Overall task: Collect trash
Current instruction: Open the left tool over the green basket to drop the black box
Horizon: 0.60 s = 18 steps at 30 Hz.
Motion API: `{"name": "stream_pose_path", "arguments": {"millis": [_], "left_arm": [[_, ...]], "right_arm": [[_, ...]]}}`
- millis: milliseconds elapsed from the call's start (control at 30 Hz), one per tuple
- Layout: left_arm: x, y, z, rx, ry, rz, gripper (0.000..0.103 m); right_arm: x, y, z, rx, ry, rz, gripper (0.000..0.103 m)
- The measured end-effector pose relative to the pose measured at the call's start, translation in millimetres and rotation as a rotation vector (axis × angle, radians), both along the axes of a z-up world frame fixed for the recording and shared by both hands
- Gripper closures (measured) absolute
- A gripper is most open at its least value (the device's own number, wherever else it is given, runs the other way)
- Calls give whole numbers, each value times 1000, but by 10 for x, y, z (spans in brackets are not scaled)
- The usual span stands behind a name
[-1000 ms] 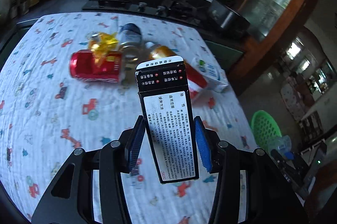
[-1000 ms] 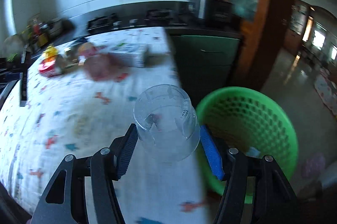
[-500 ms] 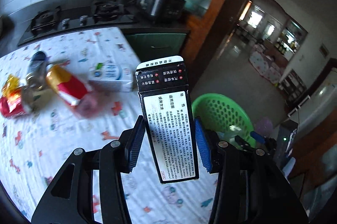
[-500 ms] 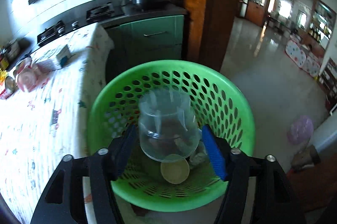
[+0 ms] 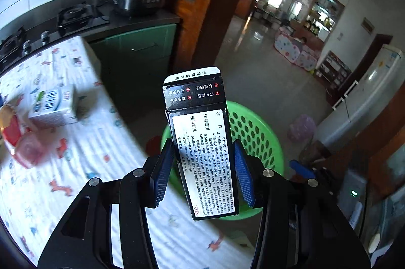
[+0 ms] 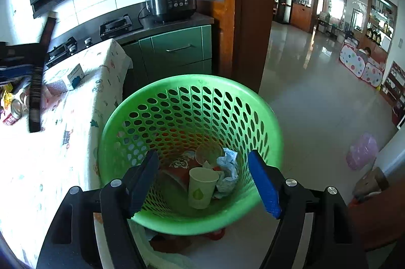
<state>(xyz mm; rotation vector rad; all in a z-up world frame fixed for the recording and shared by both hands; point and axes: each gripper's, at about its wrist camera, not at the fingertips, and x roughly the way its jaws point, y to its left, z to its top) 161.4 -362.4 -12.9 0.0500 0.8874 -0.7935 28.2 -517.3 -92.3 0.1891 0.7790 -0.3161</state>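
1. The left gripper clenches an upright black carton with white printed labels, at frame centre.
2. The right gripper, released and empty, hangs over the green basket.
3. In the basket lie a paper cup and crumpled paper.
4. Open floor fills the right side.

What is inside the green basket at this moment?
In the green basket lie a white paper cup, crumpled blue-white paper, a clear plastic cup and red printed packaging. Anything beneath these is covered.
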Motion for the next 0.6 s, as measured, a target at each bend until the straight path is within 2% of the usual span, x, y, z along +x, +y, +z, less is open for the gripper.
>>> {"name": "stream_pose_path", "arguments": {"millis": [233, 333, 433, 600], "left_arm": [[0, -391, -272, 44, 24, -48, 55], [-18, -435, -357, 60, 15, -49, 54], [-34, -410, -390, 59, 16, -48, 40], [-33, -253, -336, 54, -4, -48, 39]], "right_arm": [[-240, 10, 67, 6, -33, -10, 32], [-292, 13, 70, 16, -40, -13, 32], [-290, 43, 54, 9, -33, -11, 32], [-277, 117, 58, 3, -25, 4, 32]]}}
